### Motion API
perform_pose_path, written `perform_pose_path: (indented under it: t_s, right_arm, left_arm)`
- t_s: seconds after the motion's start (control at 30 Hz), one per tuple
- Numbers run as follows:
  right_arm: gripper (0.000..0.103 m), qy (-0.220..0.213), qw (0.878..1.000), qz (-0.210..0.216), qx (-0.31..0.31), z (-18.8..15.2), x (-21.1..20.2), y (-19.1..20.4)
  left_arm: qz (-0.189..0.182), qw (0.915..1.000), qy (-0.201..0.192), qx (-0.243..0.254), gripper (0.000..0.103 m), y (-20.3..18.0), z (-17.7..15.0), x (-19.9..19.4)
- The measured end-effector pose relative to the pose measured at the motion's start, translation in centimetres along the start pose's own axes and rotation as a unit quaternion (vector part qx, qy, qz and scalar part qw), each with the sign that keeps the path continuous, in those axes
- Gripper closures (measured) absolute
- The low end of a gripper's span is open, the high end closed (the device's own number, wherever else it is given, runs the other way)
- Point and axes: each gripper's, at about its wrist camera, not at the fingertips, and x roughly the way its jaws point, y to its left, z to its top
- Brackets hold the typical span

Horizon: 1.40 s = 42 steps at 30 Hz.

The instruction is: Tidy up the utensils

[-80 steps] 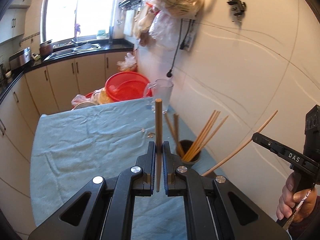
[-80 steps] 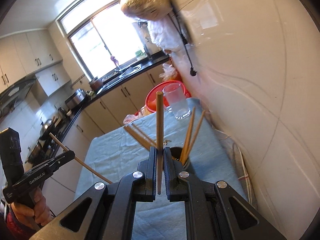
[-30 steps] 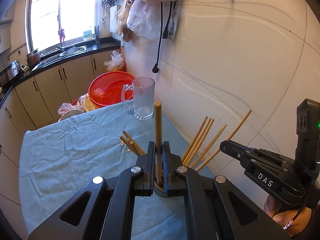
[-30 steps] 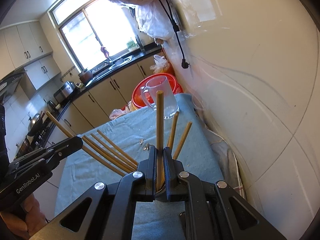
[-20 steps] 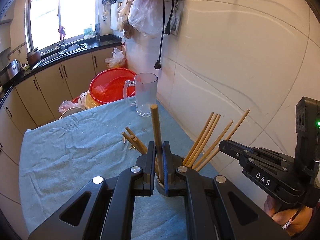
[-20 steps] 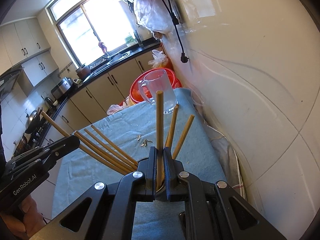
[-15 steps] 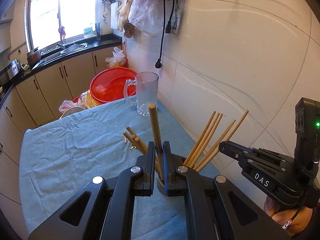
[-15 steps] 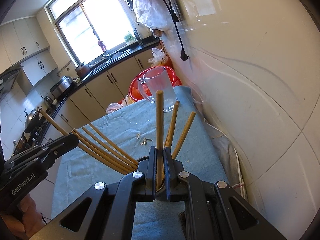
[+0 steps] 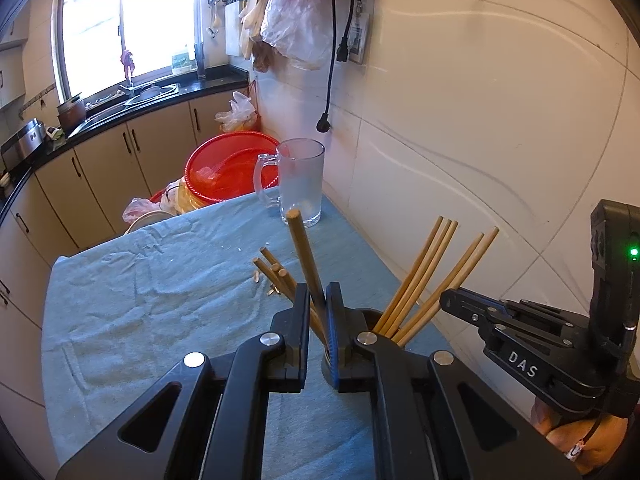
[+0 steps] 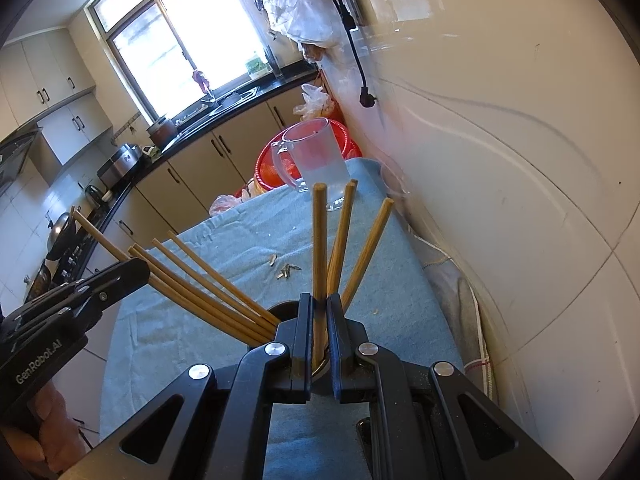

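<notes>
- Two grippers are seen over a dark holder (image 9: 362, 316) on the blue cloth (image 9: 160, 300).
- The left gripper (image 9: 318, 312) is pinched on one chopstick (image 9: 306, 264), tilted toward 11 o'clock, its lower end inside the holder.
- The right gripper (image 10: 319, 320) is clamped on another chopstick (image 10: 319, 240), upright at 12 o'clock, its lower end in the holder.
- Further chopsticks (image 9: 424, 276) are fanned from the holder toward 1 o'clock.
- A glass mug (image 9: 300, 182) is noted at 12 o'clock, well beyond the holder.

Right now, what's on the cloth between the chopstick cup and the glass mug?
Left wrist view: a few small wooden scraps on the blue cloth, between the dark cup and the glass mug; otherwise bare cloth.
</notes>
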Motion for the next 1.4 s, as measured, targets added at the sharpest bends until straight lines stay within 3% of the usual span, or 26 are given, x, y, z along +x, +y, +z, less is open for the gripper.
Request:
perform_pose_path:
  t_s: [0.2, 0.33, 0.43, 0.5, 0.57, 0.67, 0.8, 1.07, 1.4]
  right_arm:
    - [0.095, -0.017, 1.0, 0.007, 0.005, 0.4, -1.8, 0.0]
    - [0.094, -0.037, 0.999, 0.008, 0.015, 0.8, -4.1, -0.2]
    - [0.076, -0.058, 0.998, 0.003, 0.02, 0.8, -6.5, -0.2]
    - [0.059, -0.072, 0.997, -0.012, 0.018, 0.3, -8.2, -0.1]
    - [0.053, -0.082, 0.996, -0.034, 0.008, -0.5, -10.0, 0.4]
    - [0.033, -0.091, 0.994, -0.064, -0.002, -2.5, -12.2, 1.1]
    - [0.023, -0.079, 0.99, -0.113, -0.032, -6.1, -13.9, 2.5]
    - [0.018, -0.043, 0.975, -0.189, -0.113, -11.5, -14.6, 5.2]
    - [0.017, -0.037, 0.972, -0.199, -0.123, -13.3, -15.2, 6.8]
  left_arm:
    - [0.001, 1.0, -0.009, -0.003, 0.093, 0.1, 0.0, -0.6]
    - [0.0, 0.9997, -0.023, -0.011, 0.08, 0.2, 0.0, -2.0]
    - [0.003, 0.9988, -0.046, -0.016, 0.067, 0.5, 0.0, -4.0]
    - [0.007, 0.998, -0.06, -0.019, 0.053, 0.8, -0.2, -5.4]
    - [0.012, 0.997, -0.073, -0.024, 0.036, 1.5, -0.8, -7.1]
    - [0.039, 0.9947, -0.093, -0.019, 0.024, 2.3, -2.4, -9.4]
    - [0.057, 0.9939, -0.094, -0.009, 0.017, 3.5, -5.3, -11.4]
    - [0.058, 0.9965, -0.045, 0.039, 0.014, 3.6, -11.7, -11.5]
    - [0.042, 0.9972, -0.012, 0.061, 0.014, 3.4, -13.4, -10.7]
